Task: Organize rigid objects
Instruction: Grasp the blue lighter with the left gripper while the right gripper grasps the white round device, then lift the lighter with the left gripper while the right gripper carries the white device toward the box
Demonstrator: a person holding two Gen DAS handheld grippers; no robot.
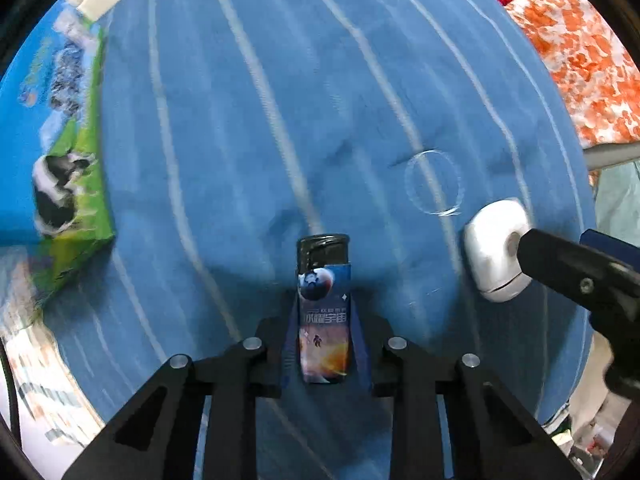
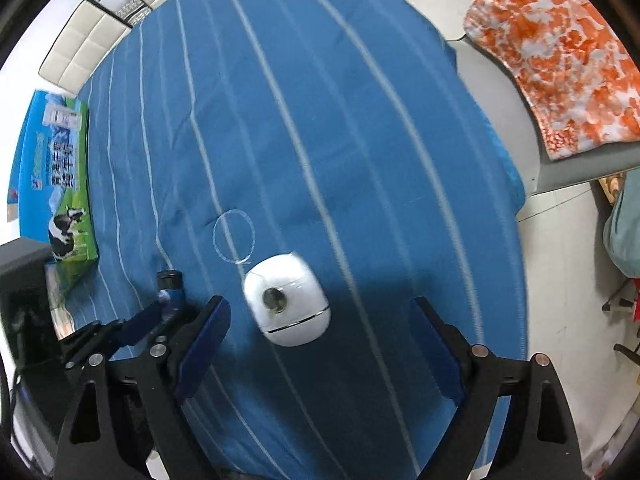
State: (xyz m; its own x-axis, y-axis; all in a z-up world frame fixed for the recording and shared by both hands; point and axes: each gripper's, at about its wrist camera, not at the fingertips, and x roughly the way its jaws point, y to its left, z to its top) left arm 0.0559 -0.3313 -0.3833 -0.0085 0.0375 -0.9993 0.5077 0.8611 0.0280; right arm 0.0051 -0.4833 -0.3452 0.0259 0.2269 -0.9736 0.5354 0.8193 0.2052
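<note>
Left gripper: closed on lighter, clamped between both jaws.
Right gripper: jaws wide apart, white device between, untouched.

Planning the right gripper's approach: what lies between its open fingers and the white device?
Only bare blue striped sheet, seen in the right wrist view, separates the right gripper from the white device.
</note>
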